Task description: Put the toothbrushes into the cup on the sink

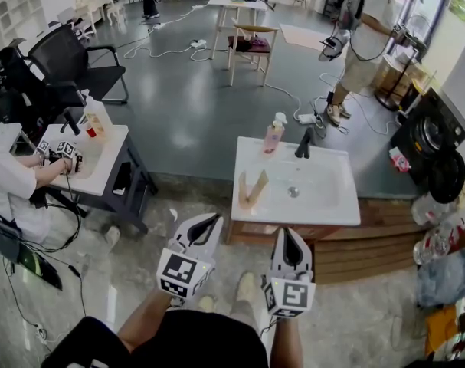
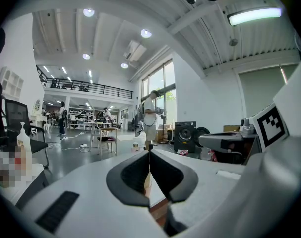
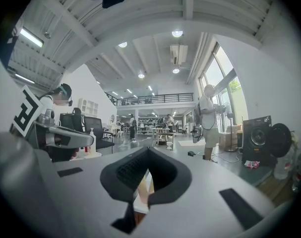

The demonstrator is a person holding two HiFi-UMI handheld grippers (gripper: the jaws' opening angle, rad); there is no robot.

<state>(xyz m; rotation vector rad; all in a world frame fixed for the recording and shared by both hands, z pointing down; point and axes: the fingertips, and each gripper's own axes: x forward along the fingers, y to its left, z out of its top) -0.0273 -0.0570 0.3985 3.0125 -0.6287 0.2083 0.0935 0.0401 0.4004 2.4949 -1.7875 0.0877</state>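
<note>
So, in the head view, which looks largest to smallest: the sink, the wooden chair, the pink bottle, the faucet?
1. sink
2. wooden chair
3. pink bottle and faucet: nearly alike, the bottle seems slightly taller.

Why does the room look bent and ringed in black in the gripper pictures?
Left gripper view: the wide-angle lens bows the ceiling beams, black corners ring the image, and the strip light glares. Right gripper view: same bowing and black ring. Head view: milder bending, even light, sink sharp.
</note>
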